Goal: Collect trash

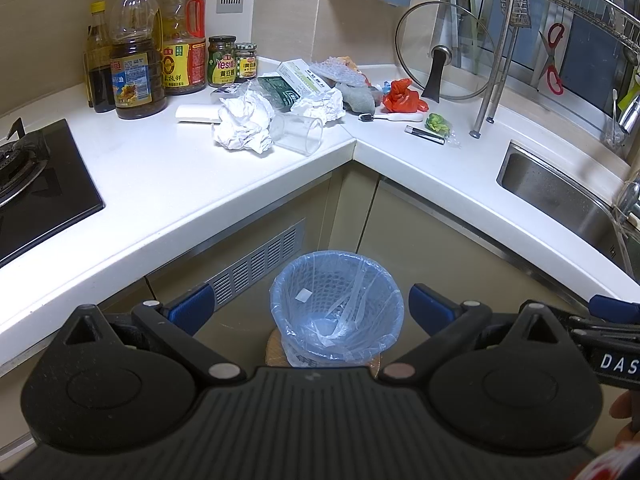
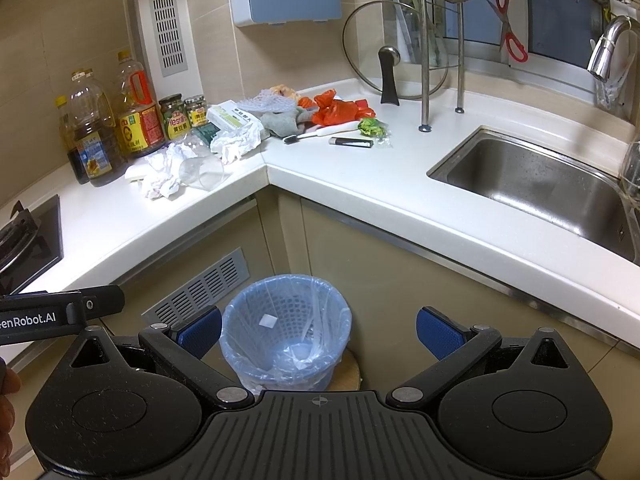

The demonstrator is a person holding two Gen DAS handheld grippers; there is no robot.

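Note:
A blue mesh trash bin point(image 1: 336, 312) lined with a clear bag stands on the floor in the counter's corner; it also shows in the right wrist view point(image 2: 286, 328). Trash lies on the white counter: crumpled paper point(image 1: 242, 122) point(image 2: 162, 174), a clear plastic cup point(image 1: 298, 132) point(image 2: 200, 168), a white box point(image 1: 304, 80) point(image 2: 232, 116), a red plastic bag point(image 1: 402, 96) point(image 2: 334, 108), a green wrapper point(image 1: 438, 123) point(image 2: 372, 126). My left gripper point(image 1: 312, 308) is open and empty above the bin. My right gripper point(image 2: 320, 330) is open and empty above the bin too.
Oil bottles point(image 1: 134, 60) and jars point(image 1: 222, 60) stand at the back left beside a gas hob point(image 1: 36, 184). A steel sink point(image 2: 540, 184) is at the right. A glass lid point(image 1: 444, 50), a toothbrush point(image 2: 316, 133) and a dark stick point(image 2: 352, 143) are near the corner.

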